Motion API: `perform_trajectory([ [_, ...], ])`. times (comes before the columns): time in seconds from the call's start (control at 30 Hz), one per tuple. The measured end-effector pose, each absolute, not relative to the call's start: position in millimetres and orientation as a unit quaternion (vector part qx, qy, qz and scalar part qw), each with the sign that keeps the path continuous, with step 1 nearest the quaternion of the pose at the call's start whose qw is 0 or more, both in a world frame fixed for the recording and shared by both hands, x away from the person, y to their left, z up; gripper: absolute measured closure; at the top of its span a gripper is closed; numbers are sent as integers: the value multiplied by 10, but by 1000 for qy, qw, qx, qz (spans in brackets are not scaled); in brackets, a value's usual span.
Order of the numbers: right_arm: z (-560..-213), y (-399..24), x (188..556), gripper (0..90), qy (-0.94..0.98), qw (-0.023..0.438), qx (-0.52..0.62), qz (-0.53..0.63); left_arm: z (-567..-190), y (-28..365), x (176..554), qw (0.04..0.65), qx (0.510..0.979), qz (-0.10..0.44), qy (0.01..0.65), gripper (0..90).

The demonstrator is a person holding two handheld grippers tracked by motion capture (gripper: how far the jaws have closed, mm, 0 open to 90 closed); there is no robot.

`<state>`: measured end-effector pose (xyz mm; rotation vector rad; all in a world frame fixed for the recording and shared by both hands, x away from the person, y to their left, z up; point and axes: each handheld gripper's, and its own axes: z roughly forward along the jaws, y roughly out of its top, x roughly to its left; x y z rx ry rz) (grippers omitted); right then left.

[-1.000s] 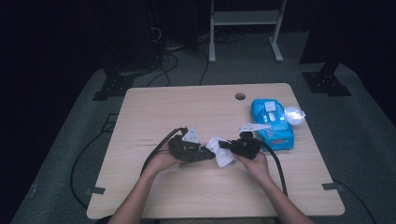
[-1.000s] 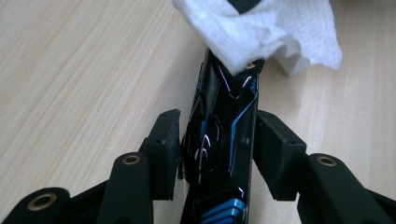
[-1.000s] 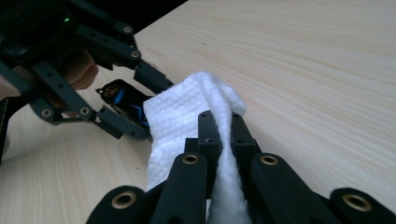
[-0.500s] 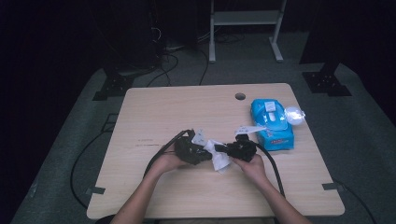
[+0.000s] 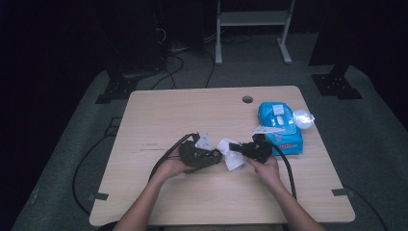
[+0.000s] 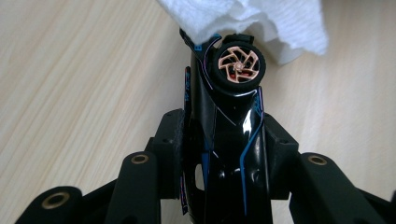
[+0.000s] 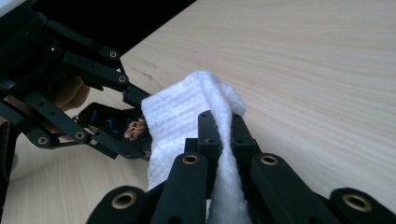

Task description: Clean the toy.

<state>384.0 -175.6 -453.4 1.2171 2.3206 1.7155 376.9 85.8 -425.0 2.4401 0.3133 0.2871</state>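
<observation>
From above, my left gripper [image 5: 217, 155] and right gripper [image 5: 234, 147] meet over the desk [image 5: 159, 115]. Along my left fingers [image 6: 175, 135], which have just been closing, a black toy car [image 6: 229, 121] sits clamped between them. My right fingers [image 7: 209, 128] pinch a white wipe [image 7: 182, 112] against the car.

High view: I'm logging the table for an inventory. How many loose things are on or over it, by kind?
Toy car: 1
White wipe: 1
Blue wipes pack: 1
Small clear round thing beside the pack: 1
Total: 4
</observation>
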Motion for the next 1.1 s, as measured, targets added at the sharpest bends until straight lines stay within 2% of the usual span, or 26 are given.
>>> perform_trajectory([
  [0.13,-4384,-1707,3776,864,739,2,355,573,-4200,867,3754,350,923,108,116,577],
  [0.33,-4210,-1617,3663,863,741,20,323,589,-4105,888,3722,382,911,106,112,577],
  [0.63,-4313,-1693,3710,862,739,32,347,576,-4015,989,3739,424,892,97,127,596],
  [0.93,-4117,-1569,3588,863,740,46,309,596,-4027,949,3721,421,895,97,113,605],
  [1.1,-4202,-1618,3630,863,740,47,326,586,-4038,959,3729,422,894,95,115,605],
])
